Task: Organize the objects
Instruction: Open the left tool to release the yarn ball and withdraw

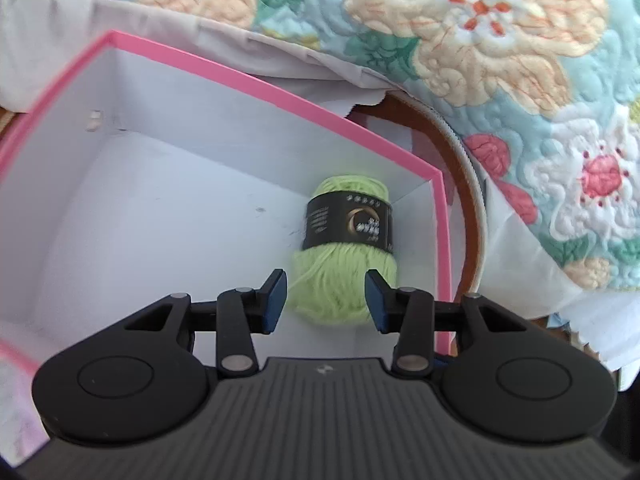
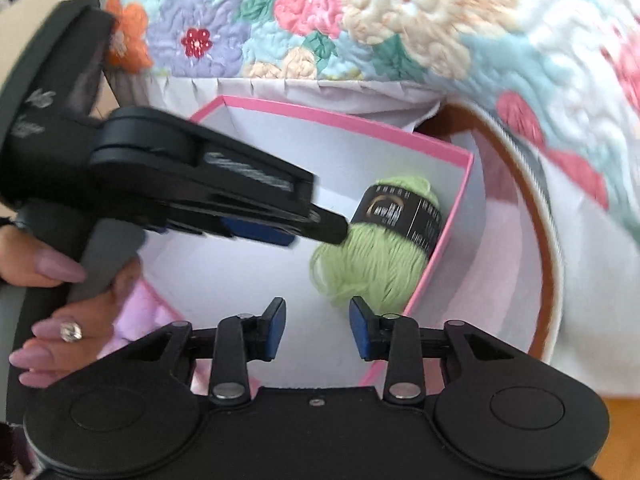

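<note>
A skein of light green yarn with a black paper band is lying inside a pink-rimmed cardboard box with a white interior, tucked against the box's right wall near its far right corner. The rest of the box floor is showing bare.

The left tool is hovering over the near end of the skein with its blue-padded jaws parted; the pads are standing either side of the yarn without pressing on it. From the right wrist view this left tool is reaching in from the left, a hand with long pink nails and a ring gripping its handle.

The right tool is holding its jaws apart with nothing between them, just above the box's near edge.

A quilted floral bedspread is lying behind the box, and a round brown-rimmed container is sitting beside the box's right wall.
</note>
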